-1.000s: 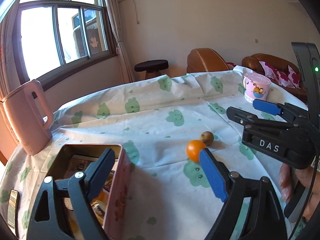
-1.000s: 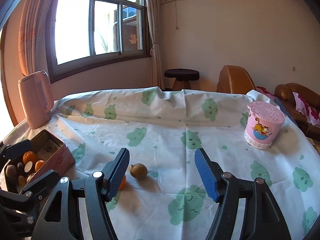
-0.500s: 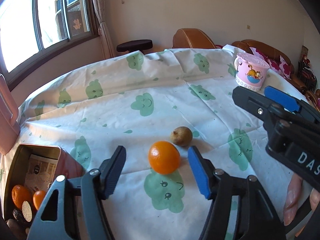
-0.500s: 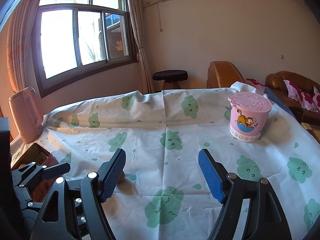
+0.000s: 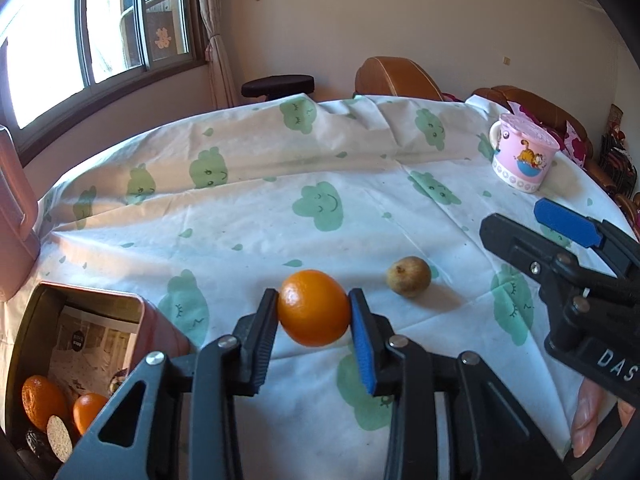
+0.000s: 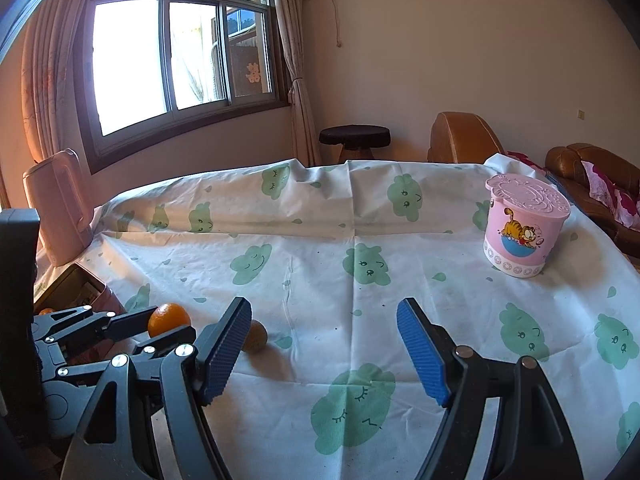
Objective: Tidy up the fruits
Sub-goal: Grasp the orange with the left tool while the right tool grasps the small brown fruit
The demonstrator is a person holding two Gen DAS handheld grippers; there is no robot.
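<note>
Orange (image 5: pixel 314 307) between closing left fingers (image 5: pixel 362 340)

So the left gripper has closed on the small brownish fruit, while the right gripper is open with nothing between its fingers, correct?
Not quite. In the left wrist view the left gripper is closing on the orange, its pads against both sides; the small brownish fruit lies untouched on the tablecloth beside it. The rest is right: the right gripper is open and empty.

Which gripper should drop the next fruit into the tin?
Left. The left gripper is closing with its pads against the orange, and the tin sits just to its left. The right gripper is open and empty.
</note>
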